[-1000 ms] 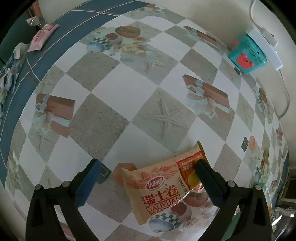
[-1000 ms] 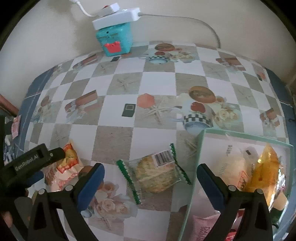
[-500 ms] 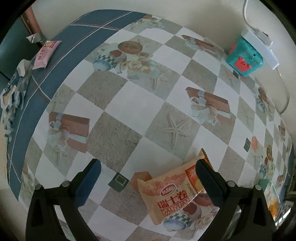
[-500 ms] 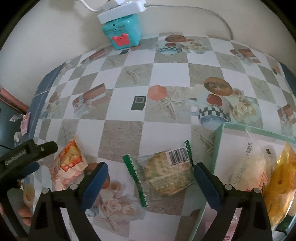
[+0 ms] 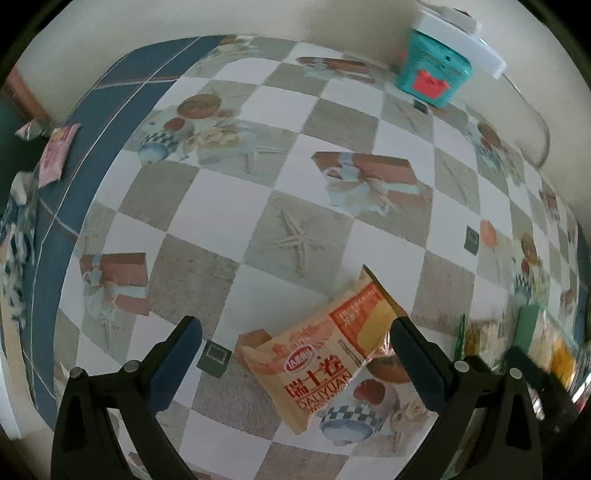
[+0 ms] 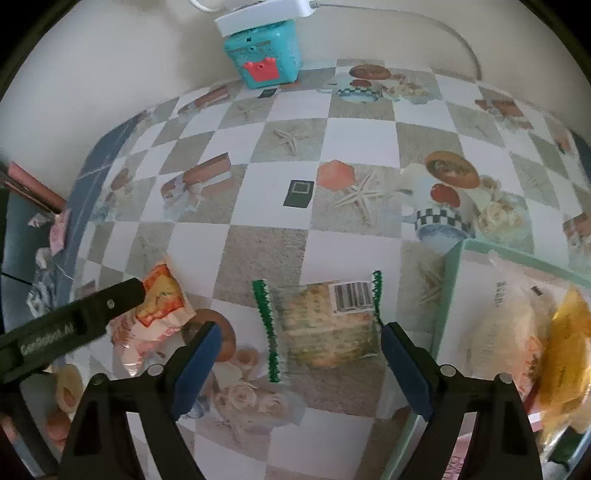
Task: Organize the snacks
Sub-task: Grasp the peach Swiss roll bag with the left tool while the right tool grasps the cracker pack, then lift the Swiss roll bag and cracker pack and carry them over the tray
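Note:
An orange Daliyuan Swiss roll packet (image 5: 325,354) lies flat on the checked tablecloth. My left gripper (image 5: 295,332) is open above it, its right finger over the packet's right end. The packet also shows in the right wrist view (image 6: 155,314), under the left gripper's finger (image 6: 92,314). A clear cracker packet with green crimped ends (image 6: 325,321) lies between the fingers of my open right gripper (image 6: 299,332). It also shows, blurred, at the right in the left wrist view (image 5: 476,336). A mint green box (image 6: 448,280) at the right holds several snacks, a yellow one (image 6: 565,350) among them.
A teal toy box (image 6: 264,55) with a white power strip (image 6: 262,14) on it stands by the wall. A pink snack packet (image 5: 55,155) and wrappers lie on the blue cloth border at the far left, by the table edge.
Both grippers have shifted a little over the table. The left wrist view has swung right, so the green box area now shows. Both packets lie where they were.

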`<state>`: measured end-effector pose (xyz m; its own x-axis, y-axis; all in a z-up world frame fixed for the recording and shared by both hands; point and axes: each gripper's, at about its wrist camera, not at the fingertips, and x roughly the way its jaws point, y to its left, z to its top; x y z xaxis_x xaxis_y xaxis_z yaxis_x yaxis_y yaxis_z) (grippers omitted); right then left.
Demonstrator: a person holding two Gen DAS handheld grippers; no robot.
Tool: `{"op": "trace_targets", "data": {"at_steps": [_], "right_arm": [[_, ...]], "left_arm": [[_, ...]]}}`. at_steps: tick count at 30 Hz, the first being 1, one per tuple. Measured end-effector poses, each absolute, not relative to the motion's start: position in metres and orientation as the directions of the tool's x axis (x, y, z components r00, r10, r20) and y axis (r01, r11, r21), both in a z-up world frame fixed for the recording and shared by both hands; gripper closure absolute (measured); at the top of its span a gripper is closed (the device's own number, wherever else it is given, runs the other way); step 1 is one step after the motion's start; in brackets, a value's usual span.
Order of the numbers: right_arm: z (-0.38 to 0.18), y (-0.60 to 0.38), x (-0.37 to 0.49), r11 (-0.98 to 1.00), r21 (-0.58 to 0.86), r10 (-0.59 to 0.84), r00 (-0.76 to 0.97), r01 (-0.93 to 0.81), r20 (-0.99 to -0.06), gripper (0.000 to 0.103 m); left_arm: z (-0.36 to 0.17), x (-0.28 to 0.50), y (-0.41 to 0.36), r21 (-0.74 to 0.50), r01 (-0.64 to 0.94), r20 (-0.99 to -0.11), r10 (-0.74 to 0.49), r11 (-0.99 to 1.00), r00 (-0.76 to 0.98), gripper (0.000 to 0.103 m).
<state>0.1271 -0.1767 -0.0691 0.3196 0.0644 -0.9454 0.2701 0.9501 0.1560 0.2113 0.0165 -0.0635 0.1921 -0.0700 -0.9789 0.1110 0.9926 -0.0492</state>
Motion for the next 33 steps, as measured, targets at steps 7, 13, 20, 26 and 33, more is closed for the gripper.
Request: {"op": "trace_targets", "data": {"at_steps": [7, 13, 20, 26, 33], "right_arm": [[-0.074, -0.182, 0.127, 0.951, 0.131, 0.043, 0.302, 0.279, -0.952, 0.013], [-0.082, -0.178, 0.130, 0.958, 0.106, 0.030, 0.275, 0.267, -0.961, 0.013], [-0.090, -0.169, 0.130, 0.971, 0.024, -0.040, 0.259, 0.238, -0.965, 0.032], [-0.087, -0.171, 0.124, 0.971, 0.046, -0.020, 0.269, 0.236, -0.963, 0.043], [-0.073, -0.174, 0.110, 0.966, 0.068, -0.004, 0.276, 0.248, -0.961, 0.045]], "left_arm": [[-0.064, 0.206, 0.004, -0.008, 0.173, -0.980, -0.043, 0.985, 0.196, 0.001], [-0.070, 0.201, -0.015, 0.013, 0.233, -0.981, -0.032, 0.972, 0.190, 0.001], [-0.087, 0.198, -0.027, 0.062, 0.242, -0.983, 0.018, 0.968, 0.181, 0.004], [-0.093, 0.190, -0.032, 0.065, 0.262, -0.982, 0.015, 0.963, 0.188, 0.052], [-0.085, 0.178, -0.024, 0.051, 0.213, -0.980, 0.008, 0.976, 0.199, 0.064]]}}
